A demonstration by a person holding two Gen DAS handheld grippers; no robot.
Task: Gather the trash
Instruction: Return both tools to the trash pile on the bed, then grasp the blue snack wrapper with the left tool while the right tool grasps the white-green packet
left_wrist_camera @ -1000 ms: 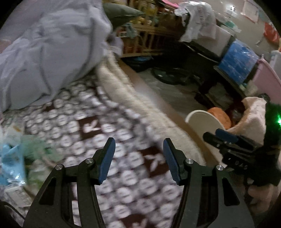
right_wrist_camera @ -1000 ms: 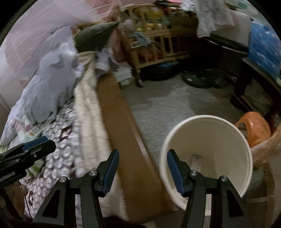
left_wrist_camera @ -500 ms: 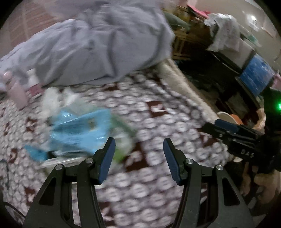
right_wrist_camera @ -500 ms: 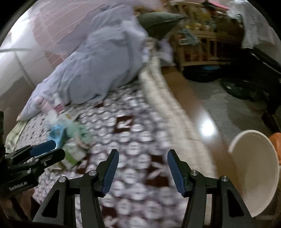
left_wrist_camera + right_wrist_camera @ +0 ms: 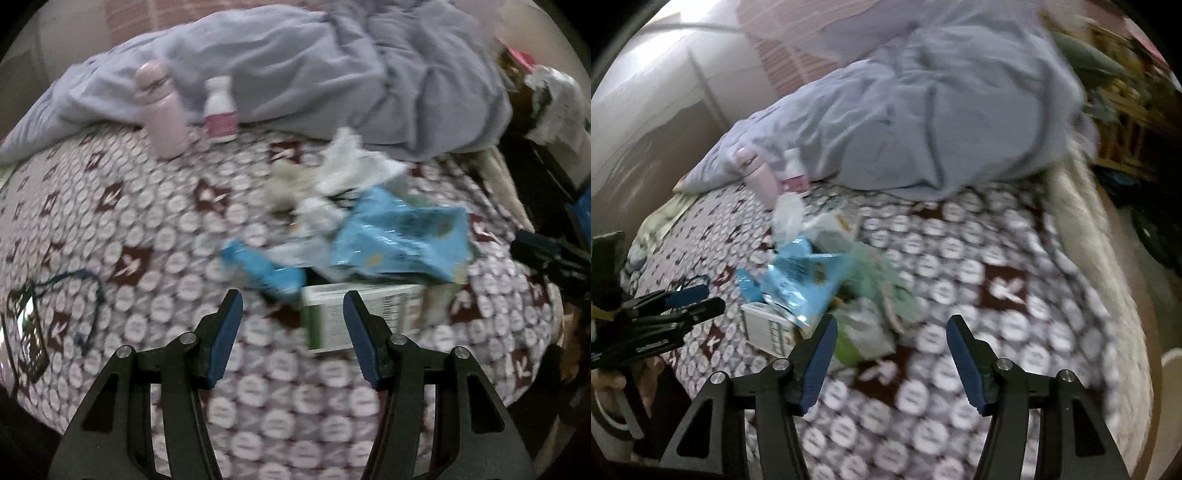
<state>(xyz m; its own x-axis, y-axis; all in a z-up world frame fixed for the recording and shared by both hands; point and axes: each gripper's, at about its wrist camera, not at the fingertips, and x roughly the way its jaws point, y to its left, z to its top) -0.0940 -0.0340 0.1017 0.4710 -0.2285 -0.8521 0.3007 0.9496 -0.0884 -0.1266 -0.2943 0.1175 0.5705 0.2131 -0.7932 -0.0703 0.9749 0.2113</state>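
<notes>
The left gripper (image 5: 292,308) hangs above the patterned bedspread (image 5: 140,229) with its two blue pads wide apart and nothing between them. Just beyond its tips lies the trash pile, and I take the blue plastic wrapper (image 5: 400,240) in the middle of that pile as the landmark. In front of the wrapper, nearest to the left gripper, lies a white and green carton (image 5: 360,314), partly tucked under the wrapper's edge; the right pad of the gripper covers a part of it in the left wrist view. Behind the wrapper there is crumpled white tissue (image 5: 351,164). To the left of the wrapper a smaller blue packet (image 5: 266,267) lies on the spread.

The right gripper (image 5: 890,334) also stands wide open and holds nothing. It hovers over the bedspread to the right of the wrapper (image 5: 799,275), and a pale green bag (image 5: 864,330) at the wrapper's right side reaches just under its left pad.

Farther behind the wrapper a pink bottle (image 5: 159,110) and a small white bottle with pink label (image 5: 219,110) stand against the rumpled grey blanket (image 5: 351,70). Far to the left of the wrapper a thin blue cord (image 5: 88,288) lies on the spread. The views are blurred, so the print on the packages cannot be read
</notes>
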